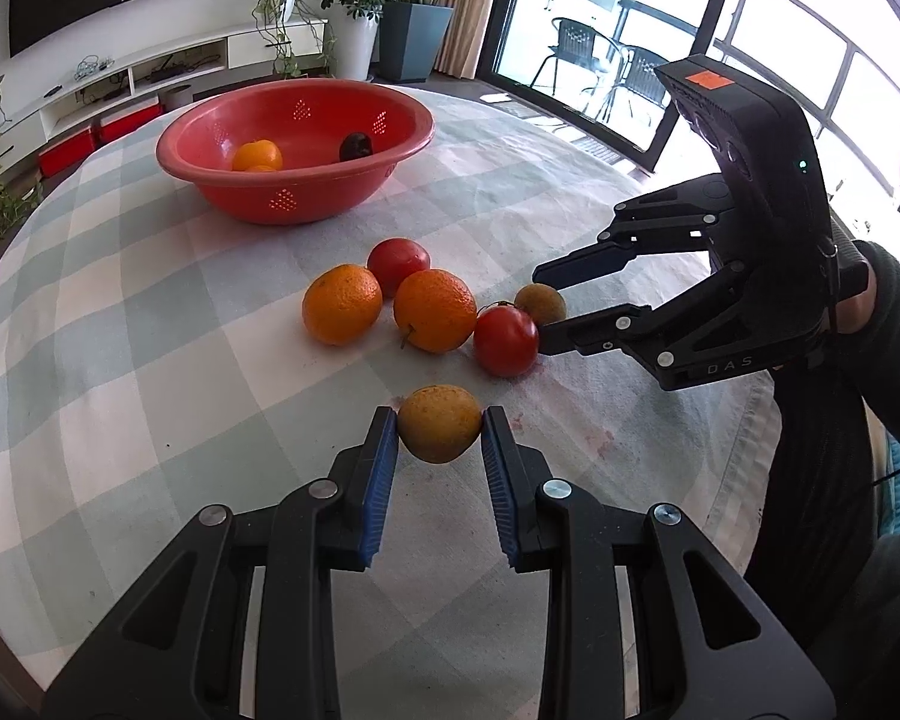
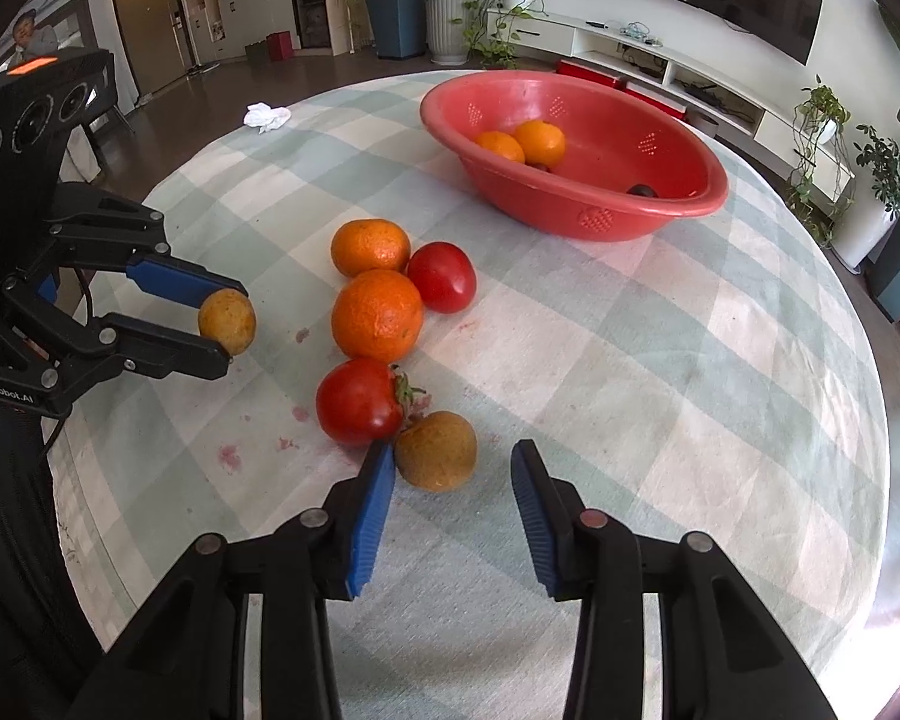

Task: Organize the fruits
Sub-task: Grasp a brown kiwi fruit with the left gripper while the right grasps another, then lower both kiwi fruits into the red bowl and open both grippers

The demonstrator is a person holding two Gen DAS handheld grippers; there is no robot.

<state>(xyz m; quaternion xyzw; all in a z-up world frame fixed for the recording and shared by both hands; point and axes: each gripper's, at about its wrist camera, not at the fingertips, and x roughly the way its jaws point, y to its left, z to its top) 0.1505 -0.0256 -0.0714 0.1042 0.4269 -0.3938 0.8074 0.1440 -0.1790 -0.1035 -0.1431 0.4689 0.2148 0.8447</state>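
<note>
My left gripper (image 1: 439, 427) is shut on a yellow-brown round fruit (image 1: 439, 423), held just above the checked tablecloth (image 1: 150, 330). My right gripper (image 2: 453, 462) is open around a second brown fruit (image 2: 437, 450) that rests on the cloth. Its left pad is at the fruit's side and its right pad stands clear. Beside that fruit lie a tomato (image 2: 359, 401), two oranges (image 2: 377, 315) and another tomato (image 2: 442, 276) in a cluster. Farther back, the red perforated bowl (image 2: 570, 210) holds two oranges (image 2: 540, 141) and a dark fruit (image 1: 356, 146).
A crumpled white tissue (image 2: 267, 116) lies near the table's far edge. Reddish stains (image 2: 228, 457) mark the cloth near the fruit. A sleeved hand (image 1: 858, 300) holds the right gripper. Plants, a low TV cabinet and glass doors surround the round table.
</note>
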